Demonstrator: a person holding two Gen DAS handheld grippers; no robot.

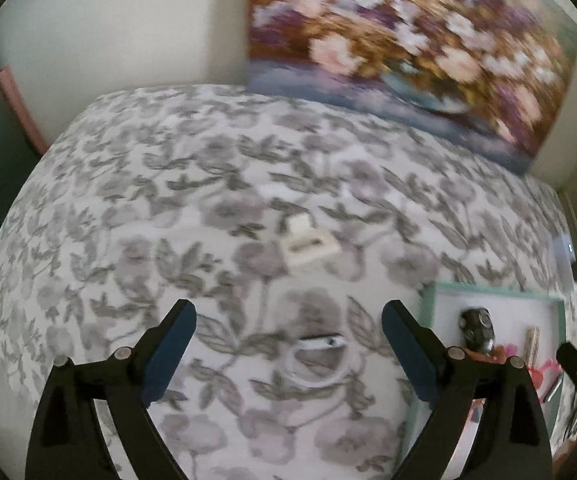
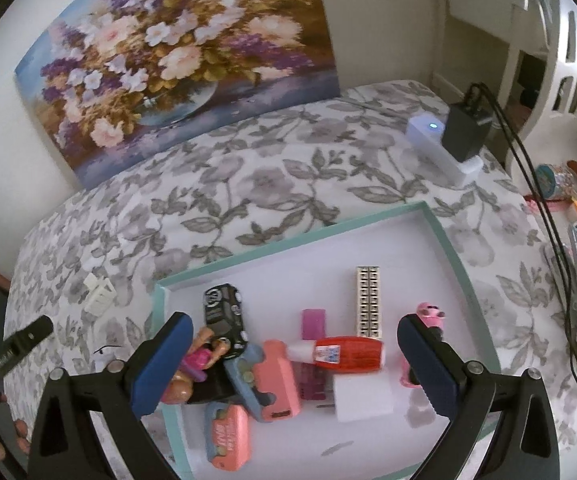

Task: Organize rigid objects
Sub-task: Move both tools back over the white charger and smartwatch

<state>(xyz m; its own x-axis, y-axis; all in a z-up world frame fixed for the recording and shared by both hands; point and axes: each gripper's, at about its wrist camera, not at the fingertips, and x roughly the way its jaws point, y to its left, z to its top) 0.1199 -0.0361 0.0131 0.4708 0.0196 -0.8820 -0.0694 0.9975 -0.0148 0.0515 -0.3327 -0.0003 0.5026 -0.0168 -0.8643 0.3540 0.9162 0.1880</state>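
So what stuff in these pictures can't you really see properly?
- Left wrist view: the white ring between the left tool fingers is motion-blurred; what it is stays unclear.
- Left wrist view: the tray is cut off by a finger and the picture edge.
- Right wrist view: the doll is partly hidden behind the right tool finger.
- Right wrist view: the glue bottle label is too small to read.

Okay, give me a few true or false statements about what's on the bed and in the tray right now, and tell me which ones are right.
1. The left gripper is open and holds nothing. True.
2. The white cable lies inside the tray. False: it lies on the bedspread, outside the tray.
3. The red glue bottle lies on its side in the tray. True.
4. The toy car sits on the bedspread beside the painting. False: it is in the tray.
5. The right gripper is shut on the glue bottle. False: it is open.
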